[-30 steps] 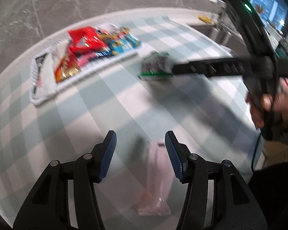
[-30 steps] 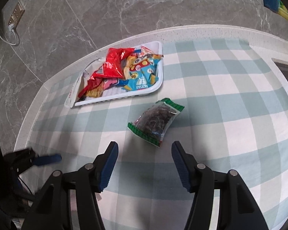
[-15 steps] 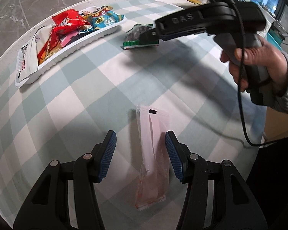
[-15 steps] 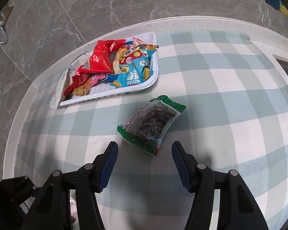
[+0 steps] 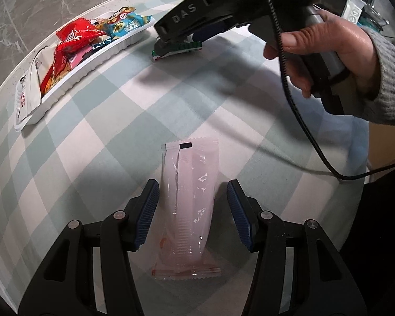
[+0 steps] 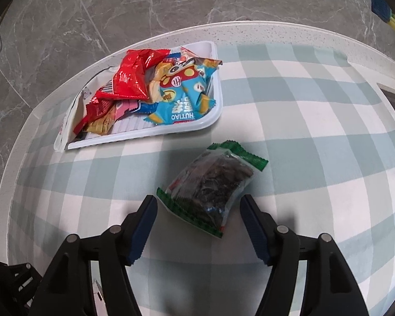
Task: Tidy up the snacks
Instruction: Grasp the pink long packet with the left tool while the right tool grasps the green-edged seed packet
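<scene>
Both hands have closed in on their targets over the last second. The left gripper (image 5: pixel 192 210) has dropped toward the bench until the pale pink translucent plastic snack sachet (image 5: pixel 191 200), which a second ago was only a blur low in its view, lies lengthwise between its blue-padded jaws. The jaws are released: a strip of checked cloth shows on each side of the sachet, so the pads are not pressing it and their gap has not changed.

The right gripper (image 6: pixel 197 223) has likewise come down over the clear, green-edged plastic packet of dark dried snack (image 6: pixel 213 187), which now sits larger in its view and partly between the tips. Its jaws are opening at this moment, wider than they stood a second ago, with the packet lying at a slant between them and untouched. The widening looks like an allowance for that slanted, broader packet.

The white rectangular plastic tray (image 6: pixel 197 125), heaped with red, blue and orange wrappers, rests at the far edge of the pale green and white checked tablecloth (image 6: pixel 316 131), just beyond the green-edged packet and well apart from the pink sachet. By my reading these two loose packets are what remains to gather; each hand is poised to pinch, then carry to the tray, and neither grasp is made yet
</scene>
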The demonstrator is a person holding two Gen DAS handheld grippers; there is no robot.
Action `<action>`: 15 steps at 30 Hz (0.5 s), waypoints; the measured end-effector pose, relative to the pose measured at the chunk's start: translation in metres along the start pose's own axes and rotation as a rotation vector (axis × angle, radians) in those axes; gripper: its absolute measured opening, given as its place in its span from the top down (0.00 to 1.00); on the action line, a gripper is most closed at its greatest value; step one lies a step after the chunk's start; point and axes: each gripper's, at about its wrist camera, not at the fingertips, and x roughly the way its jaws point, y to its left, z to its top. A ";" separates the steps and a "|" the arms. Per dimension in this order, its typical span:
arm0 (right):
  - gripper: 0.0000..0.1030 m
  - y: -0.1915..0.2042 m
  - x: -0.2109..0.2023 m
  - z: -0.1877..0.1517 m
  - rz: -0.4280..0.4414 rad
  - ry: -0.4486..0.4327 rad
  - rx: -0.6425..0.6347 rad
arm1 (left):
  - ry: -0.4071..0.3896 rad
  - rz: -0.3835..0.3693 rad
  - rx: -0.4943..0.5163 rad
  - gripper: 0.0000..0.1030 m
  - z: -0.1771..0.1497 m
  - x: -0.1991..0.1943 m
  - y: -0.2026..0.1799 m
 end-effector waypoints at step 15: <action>0.29 0.009 0.014 0.018 -0.070 0.013 0.006 | -0.016 0.003 0.015 0.43 -0.005 -0.001 -0.002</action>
